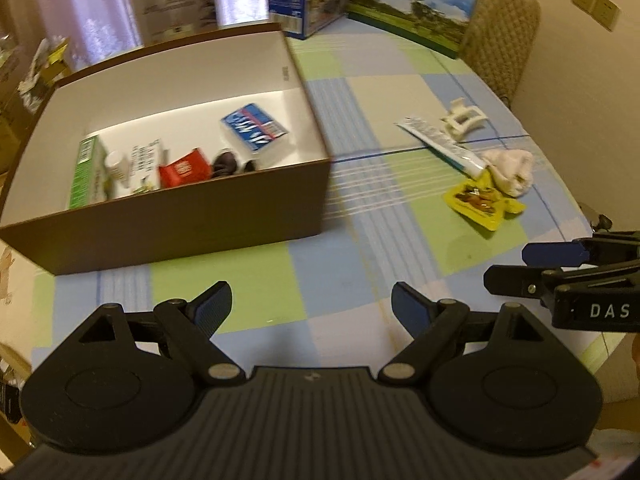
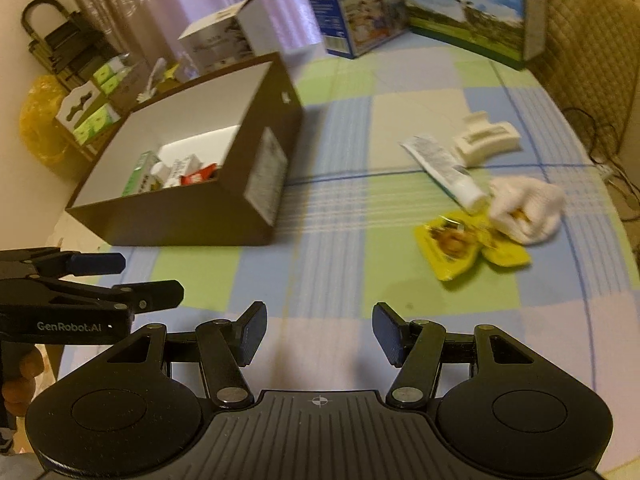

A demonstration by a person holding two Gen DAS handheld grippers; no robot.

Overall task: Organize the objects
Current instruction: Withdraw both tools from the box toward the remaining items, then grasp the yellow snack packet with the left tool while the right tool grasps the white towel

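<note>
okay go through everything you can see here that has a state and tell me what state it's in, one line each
Left gripper: jaws open, empty.
Right gripper: jaws open, empty.
Brown box: open-topped, partly filled.
Tube: lying flat on the tablecloth, capped.
Hair clip: on the tablecloth, beside the tube.
White cloth: crumpled, overlapping the yellow packet.
Yellow packet: flat on the tablecloth.

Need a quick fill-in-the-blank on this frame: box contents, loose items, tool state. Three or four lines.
1. The red packet lies inside the brown ____.
2. The hair claw clip on the tablecloth is ____ in colour.
3. The tube has its cap end beside the white ____.
4. Both the left tool and the right tool hold ____.

Missing words: box; white; glove; nothing
</note>
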